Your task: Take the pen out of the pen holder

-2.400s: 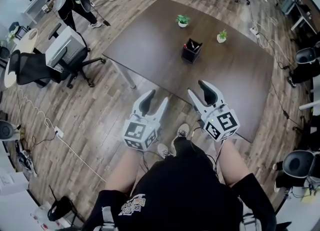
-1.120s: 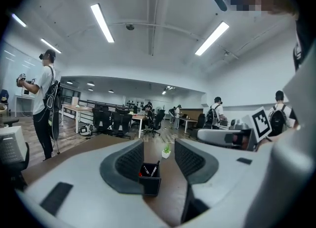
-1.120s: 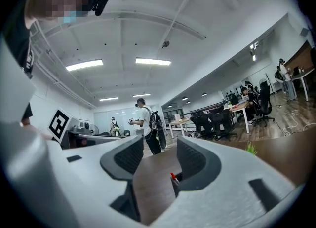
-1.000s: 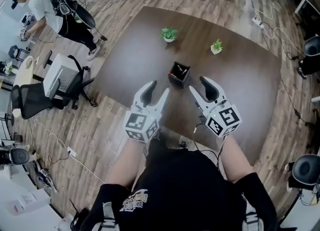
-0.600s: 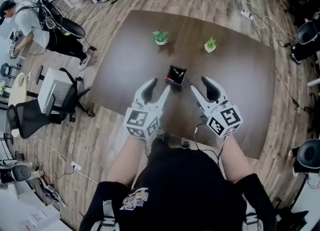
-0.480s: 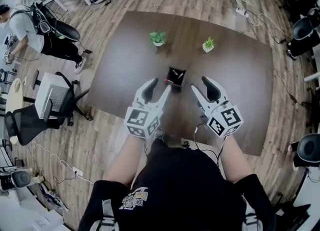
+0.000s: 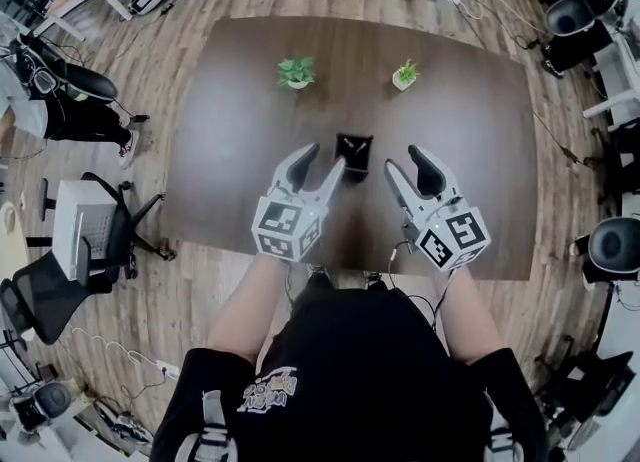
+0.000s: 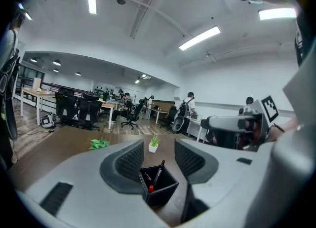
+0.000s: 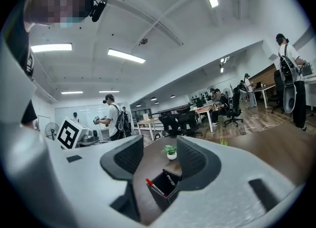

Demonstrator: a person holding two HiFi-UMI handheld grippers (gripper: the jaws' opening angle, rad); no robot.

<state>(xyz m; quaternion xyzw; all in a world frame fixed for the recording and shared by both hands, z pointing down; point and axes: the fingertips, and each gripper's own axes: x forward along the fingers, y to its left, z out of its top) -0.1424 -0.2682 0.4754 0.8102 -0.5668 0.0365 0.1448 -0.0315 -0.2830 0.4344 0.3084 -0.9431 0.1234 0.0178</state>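
A black pen holder stands on the dark brown table, a little in from its near edge. In the left gripper view the pen holder holds a black pen and a red-capped pen. My left gripper is open, just left of the holder and short of it. On the holder's right, my right gripper is also open. In the right gripper view the pen holder shows below and beyond the open jaws, with a red-tipped pen leaning in it. Neither gripper touches anything.
Two small potted plants stand farther back on the table. Office chairs and a person are on the wooden floor to the left. More chairs stand to the right.
The person has walked up to the table's near edge. Both grippers, open throughout, now reach over the table and flank the pen holder.
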